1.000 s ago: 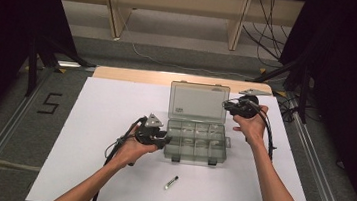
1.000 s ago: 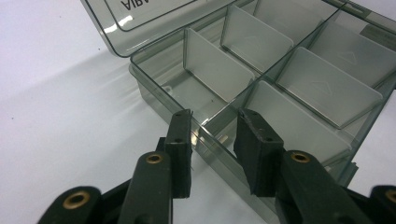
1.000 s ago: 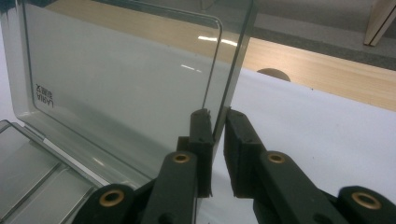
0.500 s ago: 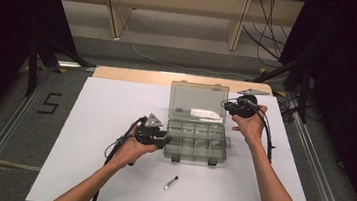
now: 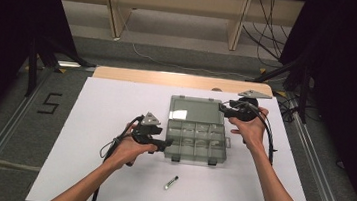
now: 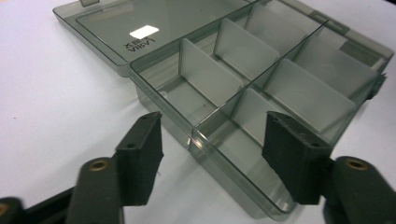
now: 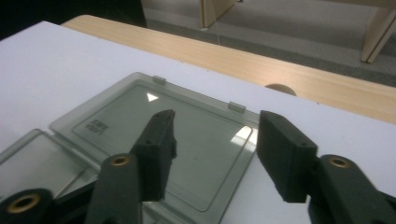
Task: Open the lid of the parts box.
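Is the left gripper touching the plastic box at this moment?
Cannot tell. In the left gripper view, the left gripper has open jaws on either side of the near corner of the box, but no plain contact or gap is visible.

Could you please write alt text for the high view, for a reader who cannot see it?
A grey compartment box lies open on a white table, its lid folded flat behind it. The left gripper is at the box's near left corner, the right gripper at the lid's right edge. A small pen-like item lies in front.
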A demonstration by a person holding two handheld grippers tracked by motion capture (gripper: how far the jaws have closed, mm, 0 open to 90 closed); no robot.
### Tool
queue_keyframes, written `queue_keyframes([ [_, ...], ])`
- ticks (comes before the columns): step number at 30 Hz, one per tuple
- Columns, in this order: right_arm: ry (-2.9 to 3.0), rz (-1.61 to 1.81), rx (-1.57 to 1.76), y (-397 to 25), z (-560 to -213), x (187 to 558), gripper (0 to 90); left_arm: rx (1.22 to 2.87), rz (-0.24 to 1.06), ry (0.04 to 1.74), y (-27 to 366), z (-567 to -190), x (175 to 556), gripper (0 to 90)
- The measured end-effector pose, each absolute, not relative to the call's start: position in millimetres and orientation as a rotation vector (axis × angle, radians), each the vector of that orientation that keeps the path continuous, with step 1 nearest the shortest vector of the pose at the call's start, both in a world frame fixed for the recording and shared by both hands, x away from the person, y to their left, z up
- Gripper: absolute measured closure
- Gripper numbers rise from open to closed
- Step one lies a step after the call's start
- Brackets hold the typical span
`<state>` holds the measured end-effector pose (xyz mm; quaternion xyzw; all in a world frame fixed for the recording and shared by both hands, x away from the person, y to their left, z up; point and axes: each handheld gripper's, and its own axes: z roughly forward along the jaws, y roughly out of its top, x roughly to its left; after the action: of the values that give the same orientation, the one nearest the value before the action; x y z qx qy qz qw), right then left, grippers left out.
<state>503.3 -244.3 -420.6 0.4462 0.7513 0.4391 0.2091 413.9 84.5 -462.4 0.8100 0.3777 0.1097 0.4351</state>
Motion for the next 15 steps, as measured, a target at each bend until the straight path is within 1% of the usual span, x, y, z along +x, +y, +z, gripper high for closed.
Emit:
queue_keyframes([
  [3, 2.088, 1.251, 1.173, -244.1, -410.9, 490.0, 39.9, 2.006, 0.275, 0.940, 88.2, -457.0, 409.6, 31.8],
  [7, 2.095, 1.284, 1.120, -242.8, -403.1, 482.9, 37.3, 1.966, 0.294, 0.936, 94.3, -449.0, 405.0, 29.2],
  [12, 2.134, 1.316, 1.053, -238.4, -394.7, 472.7, 34.8, 1.919, 0.290, 0.938, 101.7, -444.6, 402.4, 28.2],
  [13, 2.153, 1.339, 1.019, -234.5, -391.5, 468.0, 31.8, 1.885, 0.292, 0.951, 104.5, -442.6, 400.0, 27.7],
  [15, 2.169, 1.349, 0.978, -228.7, -388.9, 461.9, 30.2, 1.870, 0.305, 0.944, 107.4, -439.9, 397.3, 27.2],
])
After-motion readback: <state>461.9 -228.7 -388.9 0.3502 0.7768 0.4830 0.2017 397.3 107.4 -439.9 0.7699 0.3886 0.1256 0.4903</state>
